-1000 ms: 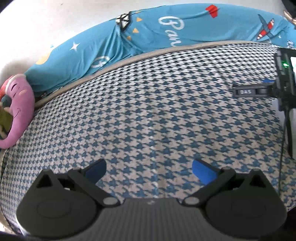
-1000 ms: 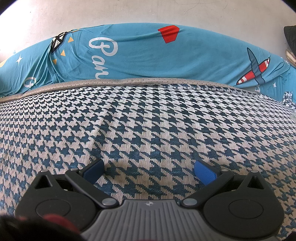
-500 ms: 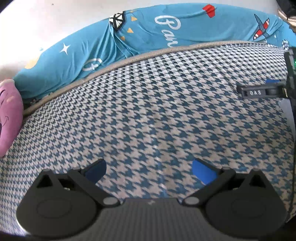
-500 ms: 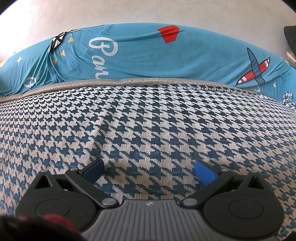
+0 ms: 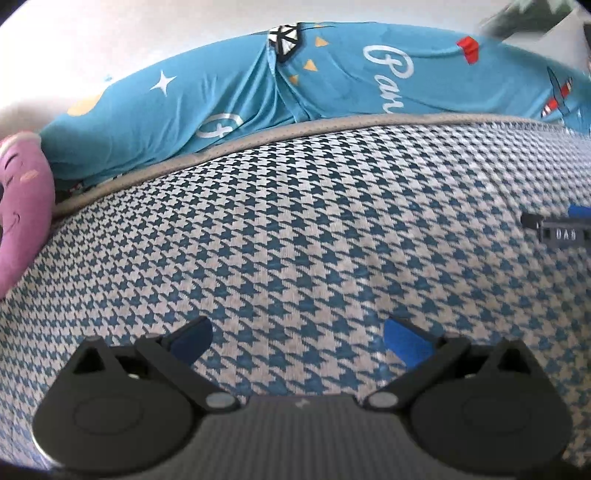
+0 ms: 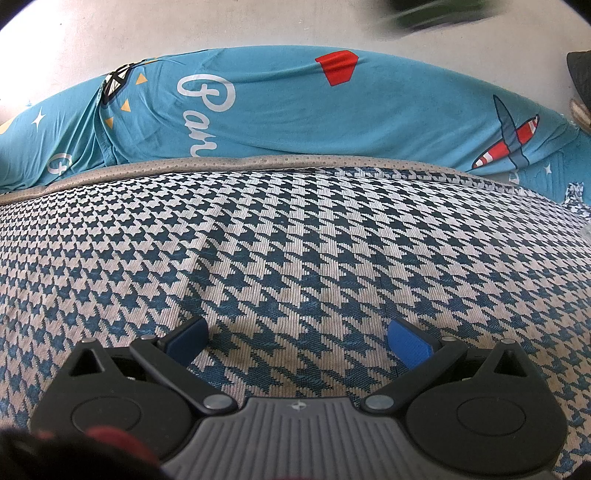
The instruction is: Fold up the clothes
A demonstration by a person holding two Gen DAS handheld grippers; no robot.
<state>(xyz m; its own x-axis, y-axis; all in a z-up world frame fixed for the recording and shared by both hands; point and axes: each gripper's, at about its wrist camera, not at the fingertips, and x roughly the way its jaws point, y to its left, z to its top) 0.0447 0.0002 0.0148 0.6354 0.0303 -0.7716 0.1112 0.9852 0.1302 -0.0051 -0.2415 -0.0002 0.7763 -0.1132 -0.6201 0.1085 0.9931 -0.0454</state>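
Note:
A blue-and-white houndstooth cloth point(image 5: 295, 236) point(image 6: 295, 251) lies spread flat over the bed, with a grey hem along its far edge. My left gripper point(image 5: 297, 338) hovers low over its near part, open, nothing between the blue pads. My right gripper point(image 6: 298, 338) is likewise open and empty just above the cloth. In the left wrist view a black finger of the right gripper point(image 5: 561, 230) juts in from the right edge. No other garment shows apart from a blurred dark green shape point(image 6: 436, 11) at the top of the right wrist view.
A turquoise bed sheet point(image 5: 258, 96) point(image 6: 295, 107) printed with planes, stars and white lettering lies beyond the cloth's far hem. A pink plush toy point(image 5: 22, 214) sits at the far left. A pale wall rises behind. Dark items point(image 6: 580, 74) sit at the far right.
The left gripper has swung left and moved closer to the cloth, so the right gripper's finger slid toward the right edge. The right view tilted slightly; a blurred dark shape appeared at its top.

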